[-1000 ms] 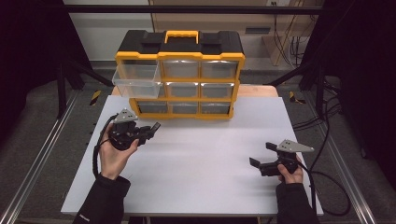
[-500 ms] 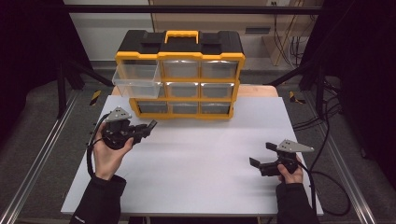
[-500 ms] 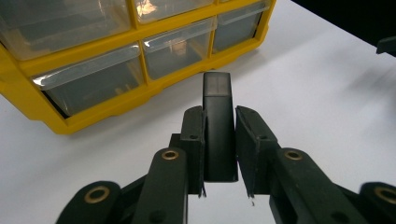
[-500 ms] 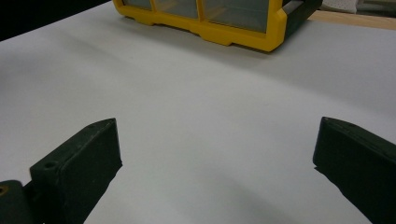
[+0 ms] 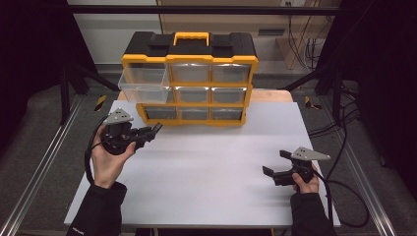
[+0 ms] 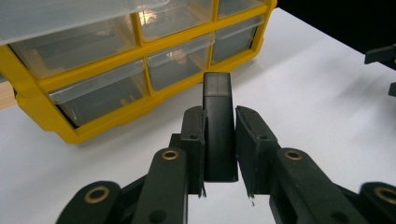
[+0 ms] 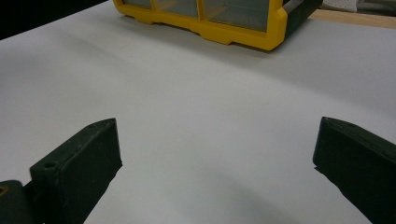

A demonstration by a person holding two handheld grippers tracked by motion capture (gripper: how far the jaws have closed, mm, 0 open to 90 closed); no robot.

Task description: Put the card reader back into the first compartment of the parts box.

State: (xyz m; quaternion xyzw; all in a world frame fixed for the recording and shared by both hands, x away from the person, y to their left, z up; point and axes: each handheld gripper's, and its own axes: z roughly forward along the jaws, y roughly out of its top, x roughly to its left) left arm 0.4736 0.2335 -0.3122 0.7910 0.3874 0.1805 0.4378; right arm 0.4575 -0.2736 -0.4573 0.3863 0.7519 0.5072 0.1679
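A yellow and black drawer organizer (image 5: 189, 54) stands at the back of the white table (image 5: 216, 196), with its top-left clear drawer (image 5: 142, 83) pulled out. My left gripper (image 5: 150, 132) hovers just in front of the organizer's lower left corner, below that drawer. In the left gripper view it (image 6: 219, 112) is shut on a small black rectangular block (image 6: 217, 130), which sticks out past the pads toward the lower drawers (image 6: 100, 93). My right gripper (image 5: 275, 162) rests low at the table's right, open, with nothing between its fingers (image 7: 79, 163).
The organizer's other clear drawers (image 5: 228, 73) are pushed in. Its lower edge (image 7: 219, 30) lies far ahead in the right gripper view. Cables (image 5: 344, 191) trail off the table's right side. Metal rails (image 5: 39, 172) run along the table's left edge.
My left gripper has lifted a little with the black block and drifted slightly left, closer under the pulled-out drawer. The right gripper has stayed still.
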